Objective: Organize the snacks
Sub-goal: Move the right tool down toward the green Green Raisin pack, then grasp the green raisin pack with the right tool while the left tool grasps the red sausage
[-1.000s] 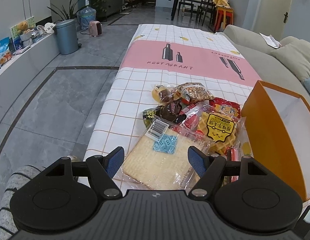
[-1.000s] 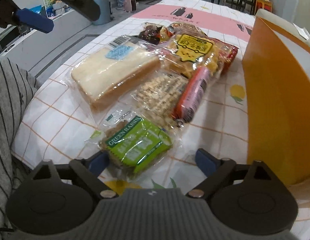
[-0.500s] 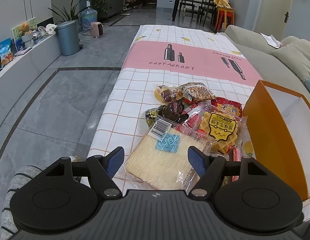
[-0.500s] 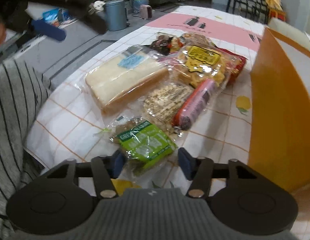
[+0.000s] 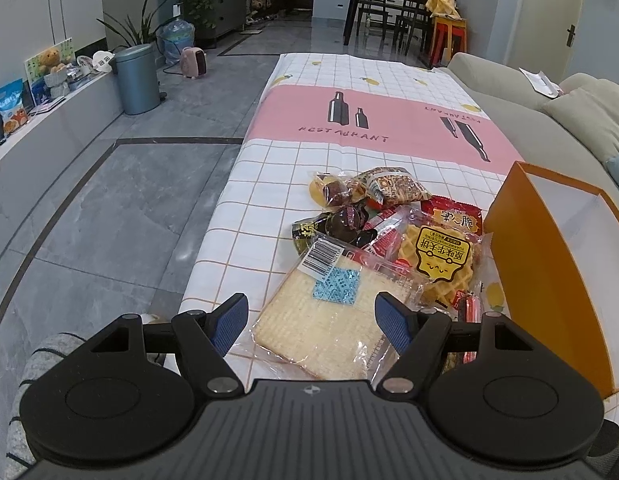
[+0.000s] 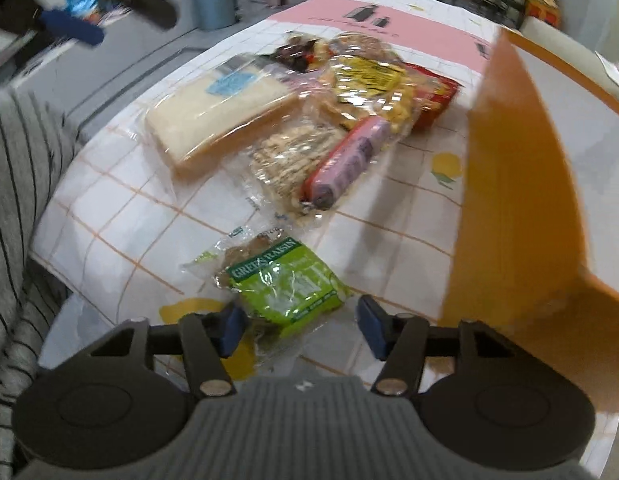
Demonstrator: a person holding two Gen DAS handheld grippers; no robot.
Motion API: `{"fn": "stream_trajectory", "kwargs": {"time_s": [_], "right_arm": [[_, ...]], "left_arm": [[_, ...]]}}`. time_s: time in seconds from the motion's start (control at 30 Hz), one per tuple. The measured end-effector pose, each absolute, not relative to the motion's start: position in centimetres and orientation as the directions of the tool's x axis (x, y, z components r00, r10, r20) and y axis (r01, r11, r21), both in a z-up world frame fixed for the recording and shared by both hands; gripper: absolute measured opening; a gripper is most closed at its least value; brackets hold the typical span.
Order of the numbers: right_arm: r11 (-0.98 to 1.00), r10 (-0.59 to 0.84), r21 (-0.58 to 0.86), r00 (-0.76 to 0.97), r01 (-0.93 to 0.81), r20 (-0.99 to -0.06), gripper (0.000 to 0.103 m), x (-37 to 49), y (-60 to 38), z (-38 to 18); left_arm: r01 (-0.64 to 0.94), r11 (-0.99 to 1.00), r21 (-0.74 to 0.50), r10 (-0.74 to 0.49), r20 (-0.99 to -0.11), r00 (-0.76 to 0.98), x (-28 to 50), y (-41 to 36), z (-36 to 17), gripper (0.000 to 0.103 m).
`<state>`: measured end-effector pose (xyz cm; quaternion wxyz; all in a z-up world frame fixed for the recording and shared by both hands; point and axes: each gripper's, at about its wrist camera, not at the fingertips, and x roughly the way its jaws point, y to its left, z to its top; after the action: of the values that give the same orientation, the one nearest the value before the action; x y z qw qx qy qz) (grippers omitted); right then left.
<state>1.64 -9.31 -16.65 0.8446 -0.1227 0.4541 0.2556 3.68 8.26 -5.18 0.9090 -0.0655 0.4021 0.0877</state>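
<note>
Left wrist view: the left gripper (image 5: 311, 316) hangs above the near table edge, jaws wide apart, nothing between them. Straight ahead lies one bagged slab of sliced bread (image 5: 329, 320) with a barcode label and blue sticker. Beyond it sits a heap of snacks: one yellow-labelled waffle pack (image 5: 441, 256), one red packet (image 5: 455, 214), several dark wrapped pieces too jumbled to count. To the right of the tongs stands one orange box (image 5: 549, 280), open, white inside. The checked tablecloth (image 5: 269, 184) runs ahead.

Right wrist view, blurred: the right gripper (image 6: 297, 322) has its jaws apart around the near end of one green raisin packet (image 6: 285, 284), clear wrap, crumpled; whether the pads touch it, I cannot tell. Ahead lie one pink sausage (image 6: 349, 160) and one crumbly cracker bag (image 6: 285, 156). The orange box wall stands close on the right.
</note>
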Motion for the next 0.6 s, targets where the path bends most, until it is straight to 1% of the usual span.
{"fn": "stream_trajectory", "kwargs": {"time_s": [0.1, 0.2, 0.27, 0.47, 0.6], "right_arm": [[0.830, 0.354, 0.053, 0.450, -0.556, -0.820, 0.061, 2.3, -9.3, -16.8], [0.832, 0.348, 0.051, 0.449, -0.552, -0.823, 0.056, 2.4, -9.3, -16.6], [0.837, 0.354, 0.056, 0.460, -0.545, -0.814, 0.050, 2.2, -9.4, -16.3], [0.845, 0.336, 0.052, 0.452, -0.532, -0.826, 0.049, 1.5, -9.7, -15.9], [0.862, 0.330, 0.052, 0.482, -0.503, -0.812, 0.049, 1.1, -10.3, -15.3]], "left_arm": [[-0.214, 0.976, -0.047, 0.110, -0.742, 0.661, 3.7, 8.3, -5.2, 0.085], [-0.217, 0.975, -0.049, 0.110, -0.742, 0.662, 3.6, 8.4, -5.2, 0.085], [-0.217, 0.975, -0.048, 0.110, -0.742, 0.662, 3.6, 8.4, -5.2, 0.085], [-0.176, 0.984, -0.014, 0.110, -0.730, 0.674, 3.6, 8.7, -4.8, 0.085], [-0.067, 0.998, -0.020, 0.030, -0.739, 0.673, 3.9, 8.3, -5.0, 0.085]]}}
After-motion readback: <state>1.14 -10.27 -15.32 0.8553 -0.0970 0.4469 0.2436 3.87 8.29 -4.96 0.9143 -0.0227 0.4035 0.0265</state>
